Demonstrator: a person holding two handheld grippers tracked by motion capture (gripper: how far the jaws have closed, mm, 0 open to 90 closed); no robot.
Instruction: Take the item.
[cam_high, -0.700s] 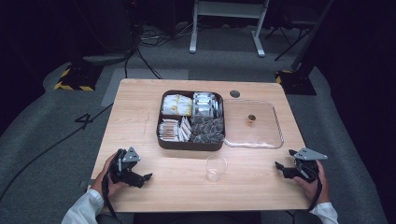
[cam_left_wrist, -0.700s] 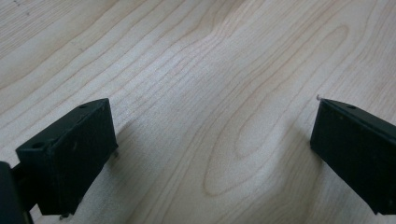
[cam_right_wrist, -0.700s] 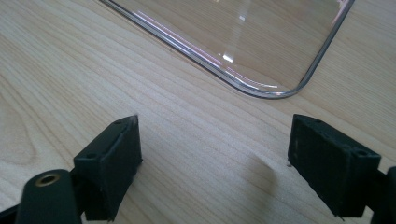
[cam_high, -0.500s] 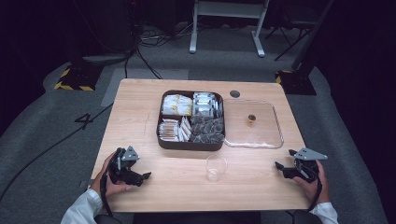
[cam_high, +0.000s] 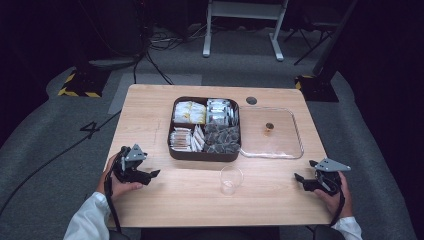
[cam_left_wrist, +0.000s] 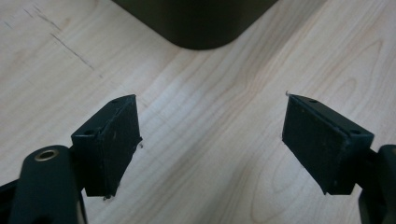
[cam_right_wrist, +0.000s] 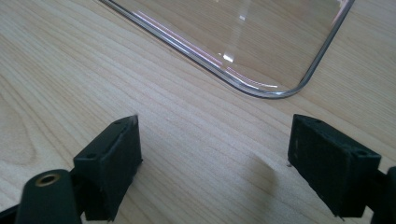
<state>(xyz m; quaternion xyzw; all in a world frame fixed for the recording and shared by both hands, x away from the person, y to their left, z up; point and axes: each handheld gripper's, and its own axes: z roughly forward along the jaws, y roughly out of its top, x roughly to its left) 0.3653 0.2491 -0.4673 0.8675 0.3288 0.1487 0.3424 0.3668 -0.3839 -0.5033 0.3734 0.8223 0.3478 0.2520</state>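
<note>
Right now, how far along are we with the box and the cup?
Done: the clear lid lies on the table beside the open dark box of packets. In hand: nothing; the left tongs and right tongs are open over bare wood. Left: the clear cup looks empty, so seemingly everything else.

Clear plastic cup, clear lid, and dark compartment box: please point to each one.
Clear plastic cup (cam_high: 231, 179): high view, on its side wall.
Clear lid (cam_high: 285, 145): high view, on its flat panel.
Dark compartment box (cam_high: 202, 155): high view, on its front wall.
</note>
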